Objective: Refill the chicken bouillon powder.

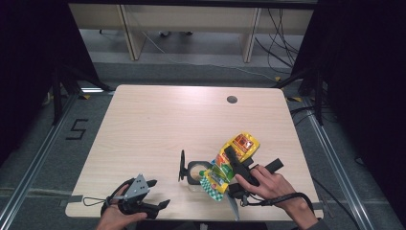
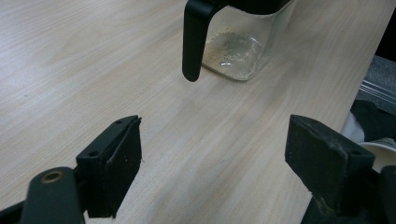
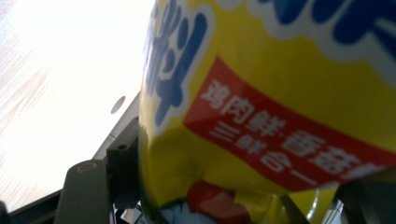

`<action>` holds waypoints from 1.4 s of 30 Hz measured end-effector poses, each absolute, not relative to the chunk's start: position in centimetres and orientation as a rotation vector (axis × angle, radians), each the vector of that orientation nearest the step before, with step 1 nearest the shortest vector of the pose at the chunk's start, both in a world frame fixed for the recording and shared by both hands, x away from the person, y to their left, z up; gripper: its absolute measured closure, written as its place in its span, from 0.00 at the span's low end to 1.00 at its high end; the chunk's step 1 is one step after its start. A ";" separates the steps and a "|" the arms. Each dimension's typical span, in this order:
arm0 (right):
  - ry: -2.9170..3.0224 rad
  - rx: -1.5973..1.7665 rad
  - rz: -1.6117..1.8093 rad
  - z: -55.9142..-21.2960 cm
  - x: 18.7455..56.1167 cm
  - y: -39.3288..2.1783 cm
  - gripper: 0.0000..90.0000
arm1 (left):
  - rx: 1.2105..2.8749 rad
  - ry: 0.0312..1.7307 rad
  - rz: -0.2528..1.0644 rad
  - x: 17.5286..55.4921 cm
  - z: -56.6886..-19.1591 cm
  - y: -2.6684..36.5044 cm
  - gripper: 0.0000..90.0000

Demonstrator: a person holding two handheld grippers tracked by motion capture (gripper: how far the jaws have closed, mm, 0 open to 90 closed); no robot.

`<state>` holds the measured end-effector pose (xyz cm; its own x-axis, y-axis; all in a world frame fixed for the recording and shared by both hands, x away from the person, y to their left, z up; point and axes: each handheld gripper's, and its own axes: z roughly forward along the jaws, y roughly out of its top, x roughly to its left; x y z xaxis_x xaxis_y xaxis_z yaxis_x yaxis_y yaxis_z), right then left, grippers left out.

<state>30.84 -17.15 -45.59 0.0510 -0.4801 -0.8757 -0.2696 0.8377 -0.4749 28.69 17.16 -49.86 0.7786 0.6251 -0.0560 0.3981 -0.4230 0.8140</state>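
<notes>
Right gripper clamps yellow packet, tipped over jug, probably pouring; keep the mouth over the opening. Left gripper wide open, empty.

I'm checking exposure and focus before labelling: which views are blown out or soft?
Right gripper view: table overexposed to near white at upper left, yellow packet close and slightly soft. Left gripper view: evenly lit, glass jug fairly sharp. High view: table lit with mild glare at its far edge, surroundings dark.
</notes>
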 end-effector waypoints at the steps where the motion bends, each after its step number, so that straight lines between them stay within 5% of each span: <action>1: 1.544 -0.578 -0.177 -45.7 30.7 -17.3 0.35 | 2.065 0.764 0.317 28.7 -49.9 17.1 0.20; 12: 1.482 -0.734 -0.186 -45.0 31.0 -16.8 0.35 | 2.076 0.756 0.322 28.7 -49.8 17.2 0.20; 21: 1.507 -0.470 -0.110 -46.0 30.3 -17.7 0.35 | 2.067 0.756 0.319 28.7 -49.8 17.2 0.20; 39: 1.505 -0.781 -0.230 -44.6 31.3 -16.3 0.35 | 2.063 0.757 0.326 28.7 -49.9 17.1 0.20; 42: 1.525 -0.550 -0.155 -45.6 30.7 -17.3 0.35 | 2.031 0.764 0.306 28.6 -50.1 17.0 0.20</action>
